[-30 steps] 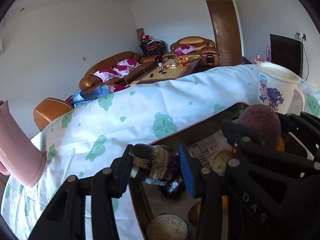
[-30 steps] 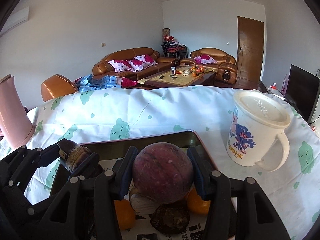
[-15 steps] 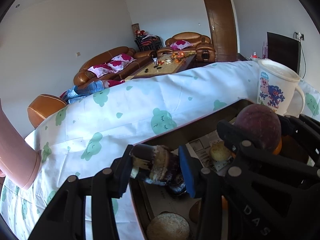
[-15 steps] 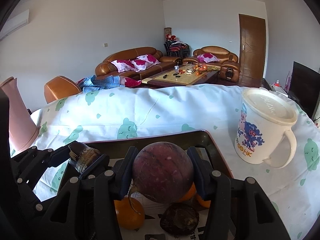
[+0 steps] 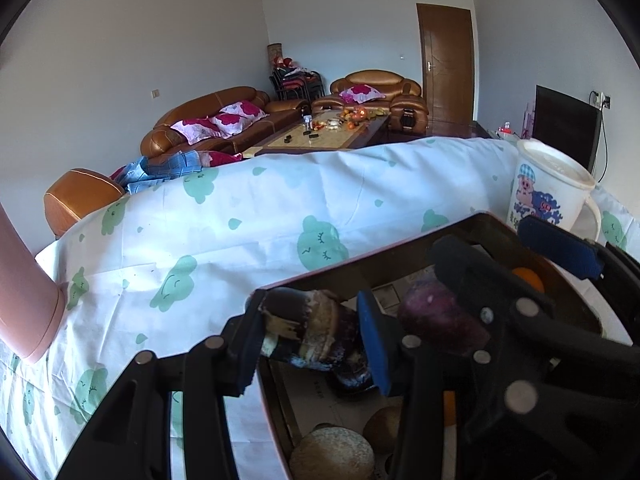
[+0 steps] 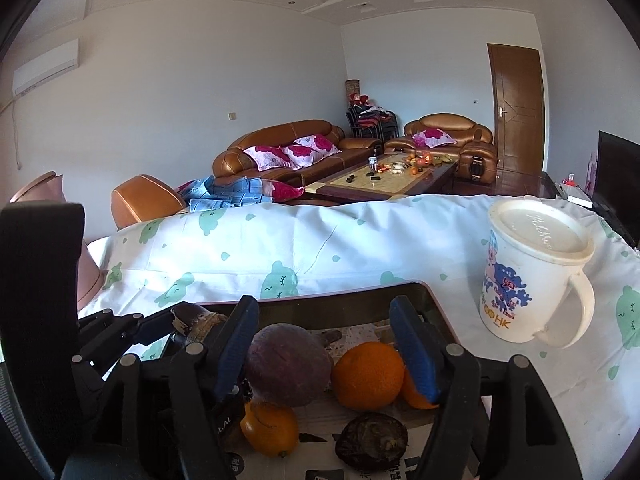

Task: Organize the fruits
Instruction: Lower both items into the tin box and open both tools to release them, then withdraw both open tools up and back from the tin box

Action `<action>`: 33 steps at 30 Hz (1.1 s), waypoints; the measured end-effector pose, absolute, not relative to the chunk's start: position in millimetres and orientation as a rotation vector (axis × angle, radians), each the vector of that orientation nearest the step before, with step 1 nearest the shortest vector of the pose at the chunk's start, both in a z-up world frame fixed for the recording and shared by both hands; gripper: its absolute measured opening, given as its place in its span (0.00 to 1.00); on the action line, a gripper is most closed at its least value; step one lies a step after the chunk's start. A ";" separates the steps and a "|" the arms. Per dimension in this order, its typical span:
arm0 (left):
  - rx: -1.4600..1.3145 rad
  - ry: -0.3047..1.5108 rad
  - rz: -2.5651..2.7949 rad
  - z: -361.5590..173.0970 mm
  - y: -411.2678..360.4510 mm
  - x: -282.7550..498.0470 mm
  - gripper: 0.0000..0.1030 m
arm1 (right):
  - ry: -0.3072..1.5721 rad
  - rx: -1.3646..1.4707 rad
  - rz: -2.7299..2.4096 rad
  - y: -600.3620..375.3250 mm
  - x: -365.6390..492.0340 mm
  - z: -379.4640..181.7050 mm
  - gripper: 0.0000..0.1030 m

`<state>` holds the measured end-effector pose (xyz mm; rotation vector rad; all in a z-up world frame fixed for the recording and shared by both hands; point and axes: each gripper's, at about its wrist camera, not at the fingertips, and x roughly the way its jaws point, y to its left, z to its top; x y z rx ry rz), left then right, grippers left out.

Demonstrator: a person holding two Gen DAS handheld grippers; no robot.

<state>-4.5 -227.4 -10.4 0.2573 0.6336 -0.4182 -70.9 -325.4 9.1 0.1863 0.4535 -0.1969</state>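
Tray (image 6: 436, 312), 3 oranges (image 6: 368, 374), 1 purple fruit (image 6: 288, 364)

- A white lidded mug (image 6: 534, 280) with a cartoon print stands upright on the surface's pale cloth with green motifs (image 6: 304, 248).
- A pink jug (image 5: 24, 300) stands at the cloth's left edge.
- Behind: brown leather sofas (image 6: 280, 148) with pink cushions, a low coffee table (image 6: 384, 180), a wooden door (image 6: 516, 108), a dark television (image 5: 566, 128).

Table under a white cloth (image 6: 304, 248) with green prints: dark tray (image 6: 352, 309), lidded mug (image 6: 532, 276), pink jug (image 5: 24, 300).
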 end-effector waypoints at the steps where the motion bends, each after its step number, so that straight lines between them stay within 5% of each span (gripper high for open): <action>1: 0.262 0.632 -0.417 -10.2 -227.8 -5.0 0.45 | 0.431 0.196 -0.209 -328.3 -75.4 11.9 0.68; 8: 0.261 0.644 -0.411 -10.4 -228.4 -4.3 0.46 | 0.337 0.226 -0.349 -345.4 -96.8 21.4 0.75; 11: 0.261 0.646 -0.402 -9.5 -229.5 -5.6 0.60 | 0.339 0.241 -0.357 -348.8 -96.9 20.0 0.75; 13: 0.256 0.637 -0.405 -6.7 -229.3 -8.1 0.82 | 0.336 0.241 -0.365 -348.6 -97.0 18.9 0.75; 15: 0.257 0.624 -0.379 -4.7 -228.4 -9.9 0.90 | 0.328 0.246 -0.360 -347.6 -96.8 18.7 0.75; 20: 0.268 0.628 -0.358 -4.5 -228.9 -10.5 0.92 | 0.303 0.251 -0.382 -349.1 -101.0 19.7 0.86; 33: 0.471 0.435 -0.159 -3.5 -237.2 -30.8 1.00 | 0.297 0.247 -0.413 -352.8 -105.7 17.6 0.86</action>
